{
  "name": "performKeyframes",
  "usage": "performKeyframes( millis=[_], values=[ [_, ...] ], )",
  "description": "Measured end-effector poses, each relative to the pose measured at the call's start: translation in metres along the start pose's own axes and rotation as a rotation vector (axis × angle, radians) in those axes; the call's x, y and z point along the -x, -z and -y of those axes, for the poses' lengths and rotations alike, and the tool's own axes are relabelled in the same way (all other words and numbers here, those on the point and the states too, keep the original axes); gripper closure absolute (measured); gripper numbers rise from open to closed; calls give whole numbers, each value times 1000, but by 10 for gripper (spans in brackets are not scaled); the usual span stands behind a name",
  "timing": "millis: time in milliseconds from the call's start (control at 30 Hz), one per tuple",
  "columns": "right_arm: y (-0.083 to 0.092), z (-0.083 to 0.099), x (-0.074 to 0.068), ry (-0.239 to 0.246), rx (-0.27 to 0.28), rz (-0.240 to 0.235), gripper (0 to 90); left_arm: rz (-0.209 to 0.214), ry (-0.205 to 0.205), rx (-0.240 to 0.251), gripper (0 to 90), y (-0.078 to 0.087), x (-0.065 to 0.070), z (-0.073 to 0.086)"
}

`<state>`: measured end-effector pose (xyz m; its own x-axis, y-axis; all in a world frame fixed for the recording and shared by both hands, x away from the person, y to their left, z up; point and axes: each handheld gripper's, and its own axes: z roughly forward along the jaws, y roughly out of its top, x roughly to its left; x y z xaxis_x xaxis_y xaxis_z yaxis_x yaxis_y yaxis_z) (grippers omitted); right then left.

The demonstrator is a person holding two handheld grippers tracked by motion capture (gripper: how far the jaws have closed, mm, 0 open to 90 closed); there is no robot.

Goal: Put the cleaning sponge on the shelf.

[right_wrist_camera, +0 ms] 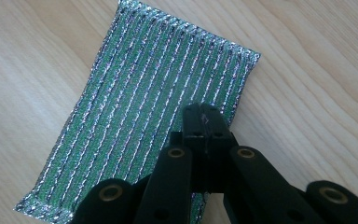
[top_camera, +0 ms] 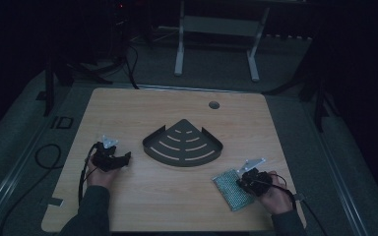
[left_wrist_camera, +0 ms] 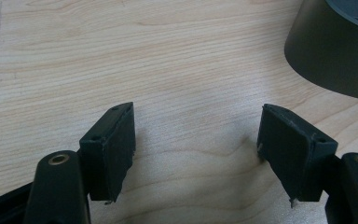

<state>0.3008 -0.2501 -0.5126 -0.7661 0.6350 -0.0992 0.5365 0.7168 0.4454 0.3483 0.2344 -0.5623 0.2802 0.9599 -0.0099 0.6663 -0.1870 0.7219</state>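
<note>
Green, silver-striped scouring pad (right_wrist_camera: 149, 116) lies on the light wooden table (top_camera: 142, 196) under the closed right claw (right_wrist_camera: 204, 116); left claw (left_wrist_camera: 196, 140) gapes beside a dark fan-shaped tray (top_camera: 183, 142).

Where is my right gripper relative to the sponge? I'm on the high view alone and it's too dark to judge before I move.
Observer: The right gripper sits over the green scouring sponge, jaws pressed together, nothing visibly between them.
Operator: Is the sponge lying flat?
Observer: Yes, flat on the wooden table, its silver-threaded stripes running along its length.
Operator: And the left gripper, open or shut?
Observer: The left gripper is open, with bare table between its pads.
Operator: Anything close to it?
Observer: The dark corner tray stands ahead of it, off toward one jaw, its curved wall facing the gripper and not touching it.
</note>
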Motion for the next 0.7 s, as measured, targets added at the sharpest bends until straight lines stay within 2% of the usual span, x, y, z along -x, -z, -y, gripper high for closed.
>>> performKeyframes(
  millis=[700],
  values=[
    [-2, 0, 29, -23, -26, 30, 899, 1, -1, 0, 283, 0, 0, 0]
  ],
)
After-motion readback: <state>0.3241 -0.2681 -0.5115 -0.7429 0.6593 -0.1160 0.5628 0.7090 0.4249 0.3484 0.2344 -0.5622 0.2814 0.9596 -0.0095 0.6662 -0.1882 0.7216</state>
